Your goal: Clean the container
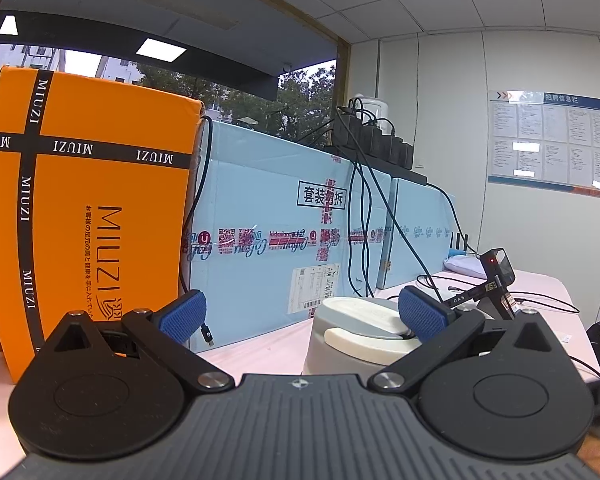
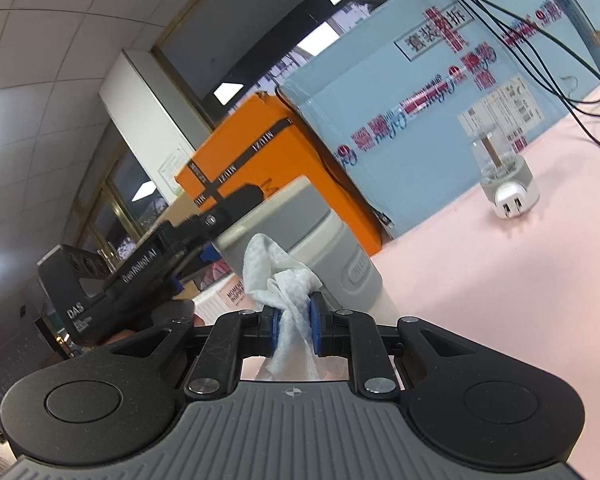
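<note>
A grey container (image 1: 356,336) with a cream lid stands on the pink table. My left gripper (image 1: 302,314) is open wide; the container's top sits between its blue pads, nearer the right pad (image 1: 422,314). In the right wrist view the same container (image 2: 300,232) is just ahead. My right gripper (image 2: 294,326) is shut on a crumpled white wipe (image 2: 280,276), whose free end lies against the container's side. The left gripper's body (image 2: 140,284) shows at left, beside the container.
An orange MIUZI box (image 1: 84,216) and light blue cartons (image 1: 284,220) stand behind the container, with black cables (image 1: 364,216) hanging over them. A clear blender jar on a grey base (image 2: 504,176) stands further along the pink table (image 2: 500,280). The right gripper's camera (image 1: 498,276) shows at right.
</note>
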A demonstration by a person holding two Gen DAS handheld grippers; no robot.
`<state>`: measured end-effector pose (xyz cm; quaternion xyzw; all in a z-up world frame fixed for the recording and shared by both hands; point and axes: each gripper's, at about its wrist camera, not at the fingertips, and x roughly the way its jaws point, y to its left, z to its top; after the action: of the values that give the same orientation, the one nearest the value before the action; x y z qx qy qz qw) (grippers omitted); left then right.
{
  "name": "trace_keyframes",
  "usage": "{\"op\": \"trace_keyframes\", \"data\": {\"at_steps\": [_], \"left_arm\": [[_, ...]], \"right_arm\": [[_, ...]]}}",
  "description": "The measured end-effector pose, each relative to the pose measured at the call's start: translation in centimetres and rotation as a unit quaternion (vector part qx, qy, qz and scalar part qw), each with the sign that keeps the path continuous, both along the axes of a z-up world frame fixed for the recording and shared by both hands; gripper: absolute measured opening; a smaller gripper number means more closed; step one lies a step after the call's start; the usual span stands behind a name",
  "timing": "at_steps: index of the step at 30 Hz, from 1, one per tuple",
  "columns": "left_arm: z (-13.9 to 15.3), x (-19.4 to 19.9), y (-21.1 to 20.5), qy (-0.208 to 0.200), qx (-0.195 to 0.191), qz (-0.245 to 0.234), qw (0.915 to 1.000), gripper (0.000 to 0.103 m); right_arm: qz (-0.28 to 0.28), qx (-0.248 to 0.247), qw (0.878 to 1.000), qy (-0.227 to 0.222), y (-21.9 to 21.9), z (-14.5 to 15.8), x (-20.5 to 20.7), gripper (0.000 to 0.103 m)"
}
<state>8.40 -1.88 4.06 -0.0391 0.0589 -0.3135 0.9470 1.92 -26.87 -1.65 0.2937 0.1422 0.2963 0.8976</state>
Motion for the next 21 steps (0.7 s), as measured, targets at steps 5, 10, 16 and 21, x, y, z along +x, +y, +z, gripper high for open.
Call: {"op": "trace_keyframes", "data": {"at_steps": [5, 10, 16, 21], "left_arm": [[0.0, -0.1, 0.0, -0.001, 0.001, 0.000, 1.0000, 0.103], [0.0, -0.1, -0.1, -0.002, 0.001, 0.000, 1.0000, 0.103], [0.0, -0.1, 0.0, -0.003, 0.001, 0.001, 1.0000, 0.103], [0.0, -0.1, 0.0, -0.003, 0.001, 0.001, 1.0000, 0.103]], "right_arm": [[0.001, 0.023, 0.999, -0.042, -0.6, 1.1, -0.5, 0.015], [-0.006, 0.003, 0.999, -0.033, -0.4, 1.2, -0.3, 0.015], [-0.005, -0.001, 1.000, 0.010, -0.5, 0.2, 0.2, 0.016], [0.000, -0.010, 0.999, 0.032, -0.1, -0.5, 0.6, 0.016]]}}
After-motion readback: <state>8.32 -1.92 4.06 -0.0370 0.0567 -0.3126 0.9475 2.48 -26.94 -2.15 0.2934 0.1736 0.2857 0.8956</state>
